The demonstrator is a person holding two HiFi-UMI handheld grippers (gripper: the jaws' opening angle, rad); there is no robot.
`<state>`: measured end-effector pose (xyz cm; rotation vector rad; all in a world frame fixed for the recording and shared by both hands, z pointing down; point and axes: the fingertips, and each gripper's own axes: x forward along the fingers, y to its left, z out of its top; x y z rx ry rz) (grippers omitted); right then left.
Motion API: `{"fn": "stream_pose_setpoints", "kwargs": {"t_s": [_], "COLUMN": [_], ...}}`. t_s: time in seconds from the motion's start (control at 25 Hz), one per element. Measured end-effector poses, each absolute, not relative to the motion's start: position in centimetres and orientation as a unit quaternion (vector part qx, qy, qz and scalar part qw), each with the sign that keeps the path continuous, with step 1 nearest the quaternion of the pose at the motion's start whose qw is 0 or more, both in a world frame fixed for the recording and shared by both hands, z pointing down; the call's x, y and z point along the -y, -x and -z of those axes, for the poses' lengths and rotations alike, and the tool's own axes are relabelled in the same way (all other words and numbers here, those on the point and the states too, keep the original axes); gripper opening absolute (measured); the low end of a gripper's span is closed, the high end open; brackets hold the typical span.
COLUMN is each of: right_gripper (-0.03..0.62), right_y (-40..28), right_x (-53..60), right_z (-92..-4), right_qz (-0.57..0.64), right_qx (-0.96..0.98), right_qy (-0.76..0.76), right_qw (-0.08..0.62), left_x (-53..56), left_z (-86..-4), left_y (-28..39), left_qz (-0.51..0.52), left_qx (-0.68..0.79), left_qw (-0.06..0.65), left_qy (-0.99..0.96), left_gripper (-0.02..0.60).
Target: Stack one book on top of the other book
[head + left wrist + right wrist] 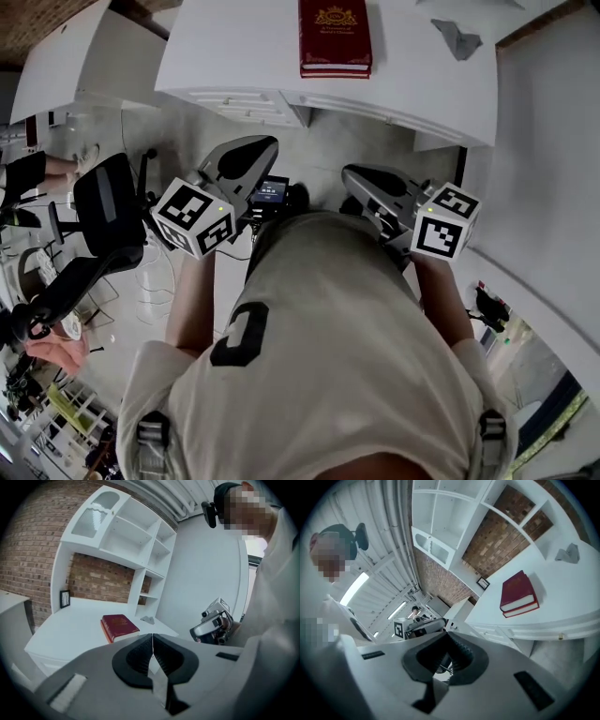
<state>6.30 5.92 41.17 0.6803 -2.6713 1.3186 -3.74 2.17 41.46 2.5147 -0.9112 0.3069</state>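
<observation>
Left gripper at eleven, right gripper at one o'clock — both claws pressed together, empty — books stacked at twelve on the desk.

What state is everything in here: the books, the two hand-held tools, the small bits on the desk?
Top book: closed, lying flat on the bottom book.
Bottom book: closed, flat on the desk.
Left gripper: shut, empty, short of the desk.
Right gripper: shut, empty, short of the desk.
Picture frame: standing upright at the back.
Grey folded shape: resting on the desk.
</observation>
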Motion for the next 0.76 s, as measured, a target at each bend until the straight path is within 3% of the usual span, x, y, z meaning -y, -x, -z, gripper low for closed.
{"fn": "stream_pose_setpoints", "kwargs": {"t_s": [0.76], "right_gripper": [0.005], "right_y": [10.3], "right_x": [-2.6], "right_z": [-42.8], "right_qz": [-0.396], "right_qx": [0.888], "right_qy": [-0.194], "right_qw": [0.129], "left_x": [1.0], "left_z": [-44.2], "left_y": [21.0], "left_qz": [-0.064], "left_qx": [0.372], "left_qw": [0.243], "left_qy": [-0.894], "left_gripper": [0.006]}}
